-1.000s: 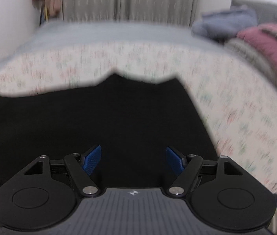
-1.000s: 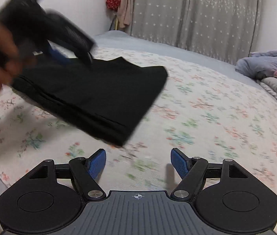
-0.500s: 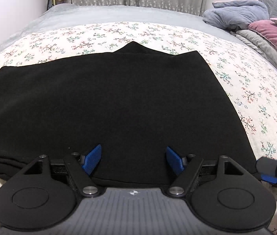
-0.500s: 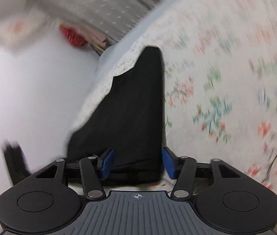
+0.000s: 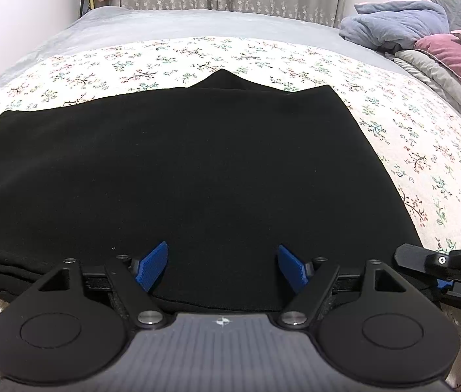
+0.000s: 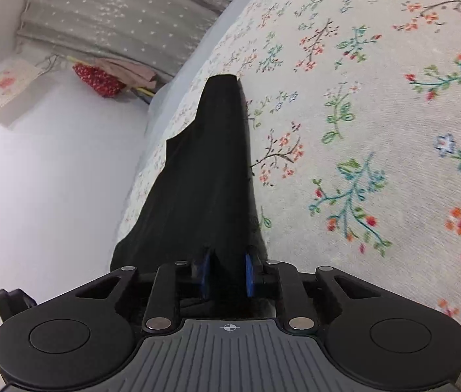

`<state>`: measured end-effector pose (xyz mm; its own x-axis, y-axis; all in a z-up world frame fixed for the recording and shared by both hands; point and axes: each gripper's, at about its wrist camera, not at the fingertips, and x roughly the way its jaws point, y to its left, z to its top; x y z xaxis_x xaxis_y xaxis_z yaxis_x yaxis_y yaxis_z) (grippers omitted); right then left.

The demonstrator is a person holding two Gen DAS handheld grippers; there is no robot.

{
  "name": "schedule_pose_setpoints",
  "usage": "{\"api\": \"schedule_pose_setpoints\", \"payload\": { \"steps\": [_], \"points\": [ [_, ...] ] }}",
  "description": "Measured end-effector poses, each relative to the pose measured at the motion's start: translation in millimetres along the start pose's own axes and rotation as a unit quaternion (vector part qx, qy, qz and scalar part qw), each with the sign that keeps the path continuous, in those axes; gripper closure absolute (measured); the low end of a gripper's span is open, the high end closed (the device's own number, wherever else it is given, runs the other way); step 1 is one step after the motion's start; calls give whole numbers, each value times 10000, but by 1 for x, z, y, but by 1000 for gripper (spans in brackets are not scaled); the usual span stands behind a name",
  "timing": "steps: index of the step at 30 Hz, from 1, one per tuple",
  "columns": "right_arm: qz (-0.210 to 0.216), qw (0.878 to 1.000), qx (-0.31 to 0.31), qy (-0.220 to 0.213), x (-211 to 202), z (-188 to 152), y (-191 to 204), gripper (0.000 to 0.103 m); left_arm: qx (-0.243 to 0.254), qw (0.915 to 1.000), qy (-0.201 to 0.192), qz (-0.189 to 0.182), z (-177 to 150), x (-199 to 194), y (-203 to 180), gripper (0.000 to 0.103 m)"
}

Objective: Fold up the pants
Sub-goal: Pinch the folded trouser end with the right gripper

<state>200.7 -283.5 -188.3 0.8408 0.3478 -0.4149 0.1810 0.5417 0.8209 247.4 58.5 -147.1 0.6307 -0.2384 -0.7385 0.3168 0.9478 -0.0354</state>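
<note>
The black pants [image 5: 198, 176] lie folded flat on the floral bedspread [image 5: 426, 163]. My left gripper [image 5: 222, 266] is open, its blue fingertips spread just above the near edge of the pants. My right gripper [image 6: 225, 274] is rolled on its side and shut on the near right edge of the pants [image 6: 207, 170]. Its body also shows at the right edge of the left wrist view [image 5: 452, 274].
A grey sheet [image 5: 198, 23] covers the far bed, with grey curtains behind. A blue-grey blanket [image 5: 393, 26] and pink and grey pillows [image 5: 459, 58] are piled at the far right. A white wall [image 6: 34, 179] and hanging red fabric [image 6: 98, 80] are to the left.
My right gripper swung down to the pants' near right edge and closed on it. My left gripper settled low over the near edge, still open.
</note>
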Motion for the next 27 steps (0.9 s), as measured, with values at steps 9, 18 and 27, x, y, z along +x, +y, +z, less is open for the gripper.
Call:
{"api": "schedule_pose_setpoints", "payload": {
  "steps": [9,18,27],
  "points": [
    [471,9976,448,252,-6,-9,-11,85,-19,10000,-4,16,1,1,-3,20],
    [194,9994,220,172,3,-12,-1,94,-19,10000,-7,28,2,2,-5,19],
    [299,9982,485,-208,-4,-22,-3,95,15,10000,21,-11,6,3,-3,18]
  ]
}}
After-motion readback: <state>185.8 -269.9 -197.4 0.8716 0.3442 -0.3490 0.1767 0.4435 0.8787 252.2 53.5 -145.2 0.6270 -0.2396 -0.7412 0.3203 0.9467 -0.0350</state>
